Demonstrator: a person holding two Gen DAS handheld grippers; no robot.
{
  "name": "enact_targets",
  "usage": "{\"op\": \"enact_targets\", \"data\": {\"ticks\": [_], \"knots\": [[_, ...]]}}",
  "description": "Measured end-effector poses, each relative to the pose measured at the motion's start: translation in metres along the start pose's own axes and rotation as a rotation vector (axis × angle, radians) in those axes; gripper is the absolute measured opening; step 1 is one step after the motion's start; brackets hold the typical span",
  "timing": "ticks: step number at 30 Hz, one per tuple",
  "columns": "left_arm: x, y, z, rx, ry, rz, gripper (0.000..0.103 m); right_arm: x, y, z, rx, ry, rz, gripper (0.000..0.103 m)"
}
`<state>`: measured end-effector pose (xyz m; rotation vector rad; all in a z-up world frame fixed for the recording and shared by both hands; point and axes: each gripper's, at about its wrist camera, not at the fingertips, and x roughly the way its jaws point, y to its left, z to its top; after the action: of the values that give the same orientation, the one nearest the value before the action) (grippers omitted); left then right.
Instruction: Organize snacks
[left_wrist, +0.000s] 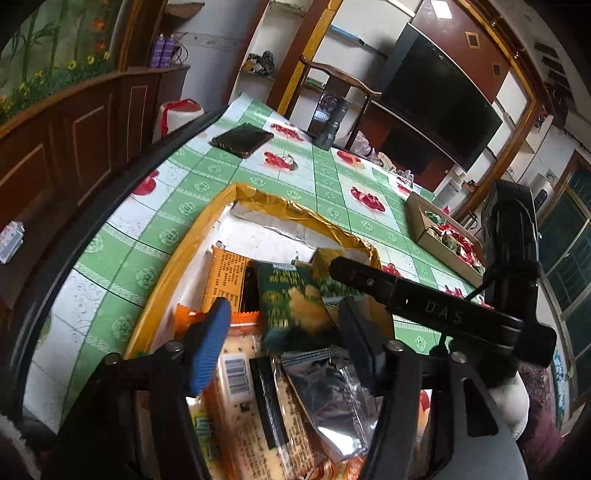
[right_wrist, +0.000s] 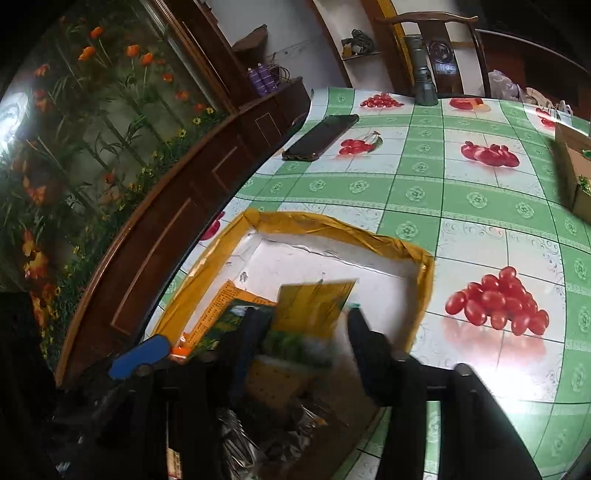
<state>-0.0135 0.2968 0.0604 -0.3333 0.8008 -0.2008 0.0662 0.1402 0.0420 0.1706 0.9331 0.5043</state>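
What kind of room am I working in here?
Most likely a home living or dining room: a table under a green checked fruit-print oilcloth, a large dark flat-screen television, a carved dark wooden chair, and a floral wall mural.
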Motion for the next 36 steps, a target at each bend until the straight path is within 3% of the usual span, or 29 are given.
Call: {"op": "enact_targets", "data": {"ticks": [9,15,17,20,22,29,36], "knots": [[-0.039,-0.029,-0.015,0.056,-0.095,0.032,0.065,-0.054,0.002,-0.016,-0.016,-0.116,-0.035,0.06],[-0.074,-0.062,-0.028,0.136,-0.225,0.13,0.076,-0.104,-0.008,-0.053,0.005,-0.2,-0.061,0.066],[-0.087,-0.073,-0.033,0.142,-0.274,0.171,0.088,-0.119,-0.012,-0.067,0.009,-0.224,-0.073,0.067],[-0.103,-0.084,-0.042,0.116,-0.326,0.217,0.097,-0.138,-0.015,-0.087,0.01,-0.253,-0.098,0.068],[-0.106,-0.089,-0.047,0.096,-0.331,0.236,0.103,-0.15,-0.017,-0.102,0.017,-0.274,-0.108,0.07],[-0.093,-0.1,-0.066,0.092,-0.248,0.283,0.103,-0.176,-0.027,-0.142,0.06,-0.292,-0.155,0.074],[-0.085,-0.106,-0.078,0.092,-0.176,0.286,0.103,-0.182,-0.026,-0.156,0.061,-0.277,-0.177,0.074]]}}
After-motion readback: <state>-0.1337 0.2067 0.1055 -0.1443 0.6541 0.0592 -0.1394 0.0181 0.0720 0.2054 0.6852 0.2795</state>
